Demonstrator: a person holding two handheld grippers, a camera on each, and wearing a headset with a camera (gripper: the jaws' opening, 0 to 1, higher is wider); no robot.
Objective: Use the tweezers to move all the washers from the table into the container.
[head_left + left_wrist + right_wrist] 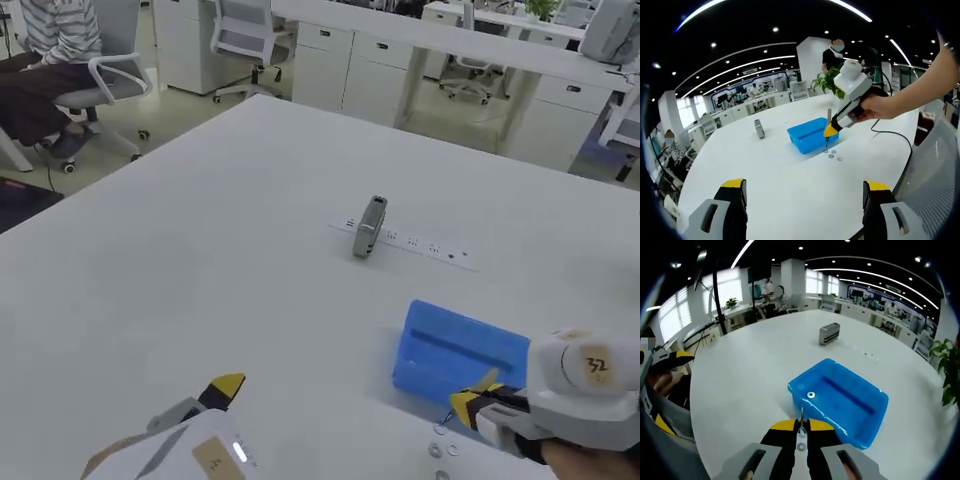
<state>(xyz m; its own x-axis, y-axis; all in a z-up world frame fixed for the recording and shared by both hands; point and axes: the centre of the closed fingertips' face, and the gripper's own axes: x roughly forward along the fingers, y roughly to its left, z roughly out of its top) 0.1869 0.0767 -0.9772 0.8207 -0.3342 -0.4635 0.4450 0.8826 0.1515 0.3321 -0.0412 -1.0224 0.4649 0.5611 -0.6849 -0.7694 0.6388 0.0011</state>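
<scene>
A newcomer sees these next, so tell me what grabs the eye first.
The blue container stands out on the white table, with one washer lying inside it. The right gripper, fingers shut on the tweezers, points at its near rim, with loose washers on the table beside it. The left gripper hangs wide open.

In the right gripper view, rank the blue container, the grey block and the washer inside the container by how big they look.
Largest: blue container, by far.
Next: grey block, though it sits farther from the camera.
Smallest: washer.
</scene>
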